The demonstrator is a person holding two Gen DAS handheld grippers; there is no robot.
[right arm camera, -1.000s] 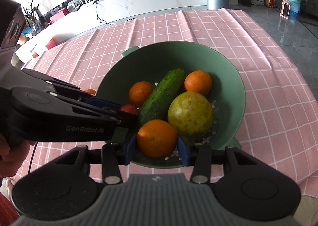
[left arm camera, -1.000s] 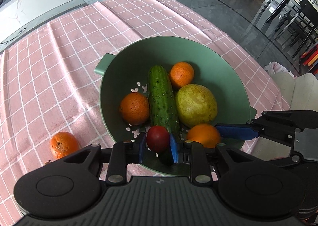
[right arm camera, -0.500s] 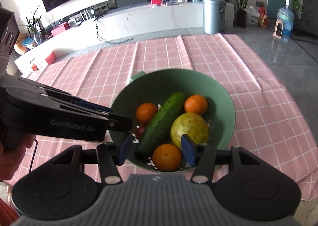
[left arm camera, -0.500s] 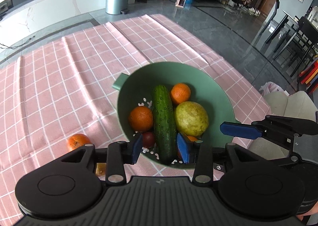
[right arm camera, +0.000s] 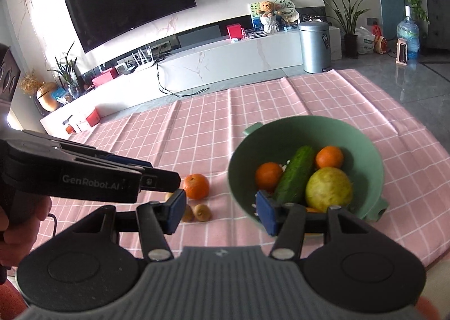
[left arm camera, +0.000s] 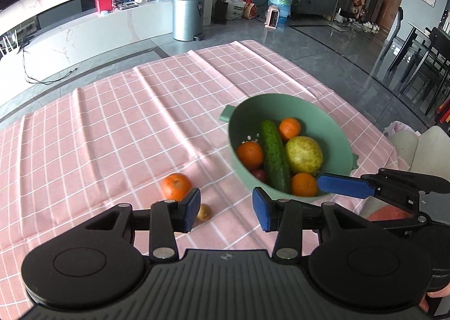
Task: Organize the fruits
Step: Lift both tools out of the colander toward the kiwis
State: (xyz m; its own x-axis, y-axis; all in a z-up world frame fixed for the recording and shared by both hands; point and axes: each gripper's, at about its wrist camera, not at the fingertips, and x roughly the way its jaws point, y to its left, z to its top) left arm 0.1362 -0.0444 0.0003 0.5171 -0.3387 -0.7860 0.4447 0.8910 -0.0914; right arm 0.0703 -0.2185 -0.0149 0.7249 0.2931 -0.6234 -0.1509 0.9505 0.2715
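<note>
Left wrist view: left gripper [left arm camera: 226, 209] open, empty; right gripper [right arm camera: 220, 211] likewise. Loose orange [left arm camera: 176, 186] on tablecloth [left arm camera: 112, 128] near front edge, beside bowl [left arm camera: 346, 142]. Probably firm, light, rolls; pinch across widest middle.

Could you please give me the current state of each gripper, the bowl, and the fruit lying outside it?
left gripper: open, empty, above the cloth.
right gripper: open, empty.
green bowl: upright, holding three oranges, a cucumber, a pear and a dark red fruit.
loose orange: on the tablecloth, outside the bowl.
small brown fruits: on the tablecloth, outside the bowl.
</note>
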